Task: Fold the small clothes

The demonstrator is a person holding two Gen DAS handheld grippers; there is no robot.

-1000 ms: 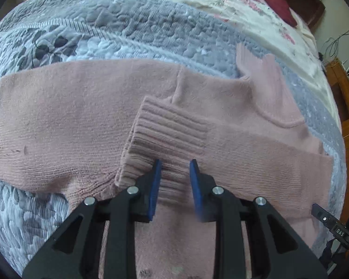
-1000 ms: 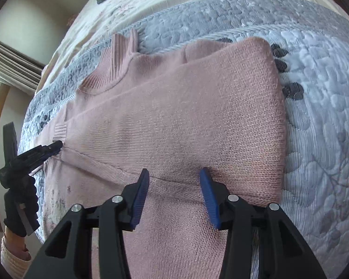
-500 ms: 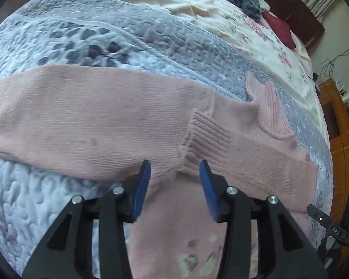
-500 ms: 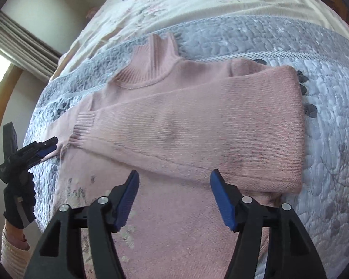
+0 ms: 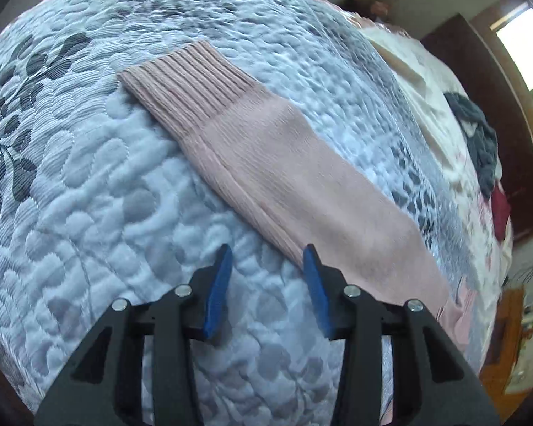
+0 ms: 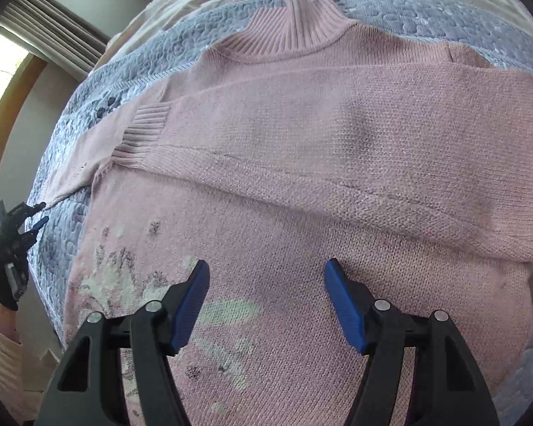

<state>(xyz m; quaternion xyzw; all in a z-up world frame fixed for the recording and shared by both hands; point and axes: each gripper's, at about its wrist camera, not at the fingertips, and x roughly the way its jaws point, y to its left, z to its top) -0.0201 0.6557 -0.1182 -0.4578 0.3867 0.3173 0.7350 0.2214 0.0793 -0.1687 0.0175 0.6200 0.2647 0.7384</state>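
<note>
Right wrist view gives me the pink sweater spread over the grey quilt, collar at upper centre, with one sleeve already folded across the chest and its ribbed cuff lying at centre left. My right gripper hangs released and empty above the patterned front. Through the left wrist camera the other sleeve runs flat from upper left to lower right, unfolded, and my left gripper is released too, one finger just over the sleeve's edge, though I cannot tell whether it touches. So I judge one sleeve done; the second sleeve and the body folds remain. A second ago the left claw was nearly clenched on the folded cuff; it has since let go and swung out to the far sleeve.
</note>
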